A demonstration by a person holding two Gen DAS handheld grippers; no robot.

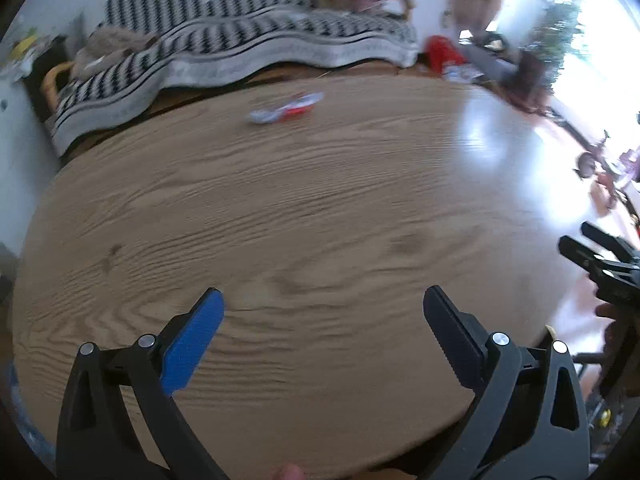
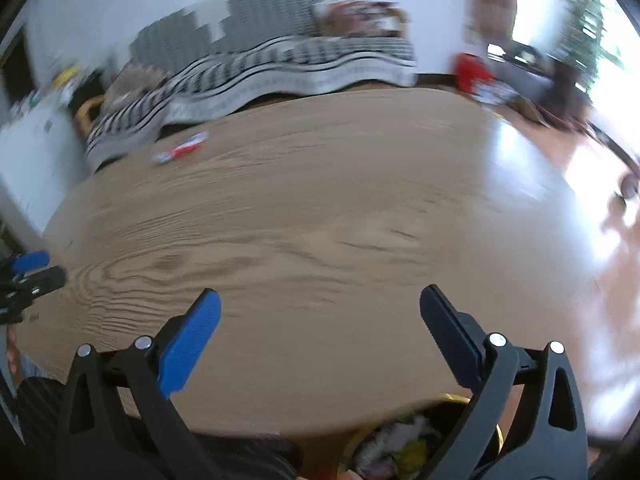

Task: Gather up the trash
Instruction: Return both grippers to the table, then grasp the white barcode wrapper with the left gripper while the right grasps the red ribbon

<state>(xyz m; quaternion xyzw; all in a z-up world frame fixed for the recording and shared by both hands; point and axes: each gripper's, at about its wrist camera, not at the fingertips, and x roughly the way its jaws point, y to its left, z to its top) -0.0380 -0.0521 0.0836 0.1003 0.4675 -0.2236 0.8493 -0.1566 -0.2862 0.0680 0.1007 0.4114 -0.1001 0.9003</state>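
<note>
A crumpled red, white and blue wrapper (image 1: 286,109) lies on the far side of the round wooden table (image 1: 320,220); it also shows in the right wrist view (image 2: 182,148) at the far left. My left gripper (image 1: 324,300) is open and empty above the near part of the table. My right gripper (image 2: 320,300) is open and empty above the near table edge. Below it, a bin (image 2: 404,444) with a yellow rim holds several scraps of trash. The right gripper shows at the right edge of the left wrist view (image 1: 600,258).
A sofa with a black-and-white striped blanket (image 1: 240,52) stands behind the table. A red object (image 1: 440,54) and clutter lie on the floor at the back right. The glossy floor (image 2: 560,240) is to the right. The left gripper shows at the left edge (image 2: 28,276).
</note>
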